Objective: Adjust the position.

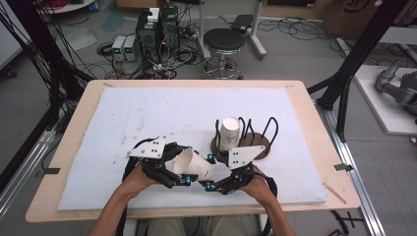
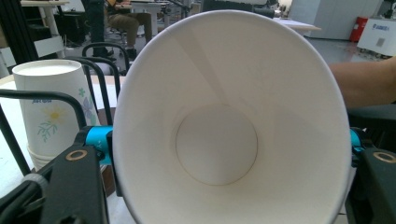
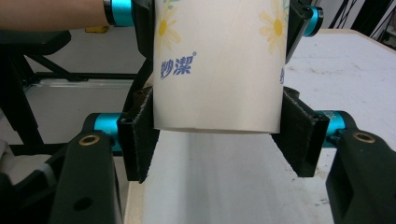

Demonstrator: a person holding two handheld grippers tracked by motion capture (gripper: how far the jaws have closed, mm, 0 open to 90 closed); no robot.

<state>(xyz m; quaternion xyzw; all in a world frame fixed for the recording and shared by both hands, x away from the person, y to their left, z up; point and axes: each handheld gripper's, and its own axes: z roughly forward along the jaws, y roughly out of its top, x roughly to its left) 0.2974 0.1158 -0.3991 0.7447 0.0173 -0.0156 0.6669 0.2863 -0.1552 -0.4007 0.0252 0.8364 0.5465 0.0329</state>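
A white paper cup (image 1: 194, 166) with a flower print lies on its side in the air above the front of the table, held between both grippers. My left gripper (image 1: 187, 164) is shut on its rim end. In the left gripper view I look straight into the cup (image 2: 224, 116), its mouth pressed into an oval between the jaws of the left gripper (image 2: 228, 142). My right gripper (image 1: 210, 172) is shut on the base end. The right gripper view shows the cup (image 3: 219, 70) between the black pads (image 3: 140, 135) of the right gripper (image 3: 219, 133).
A round wooden rack (image 1: 260, 142) with black wire loops stands just behind the grippers, an upside-down stack of cups (image 1: 229, 132) on it. The same stack (image 2: 51, 107) shows in the left gripper view. A white foam mat (image 1: 147, 113) covers the table. A stool (image 1: 223, 42) stands beyond.
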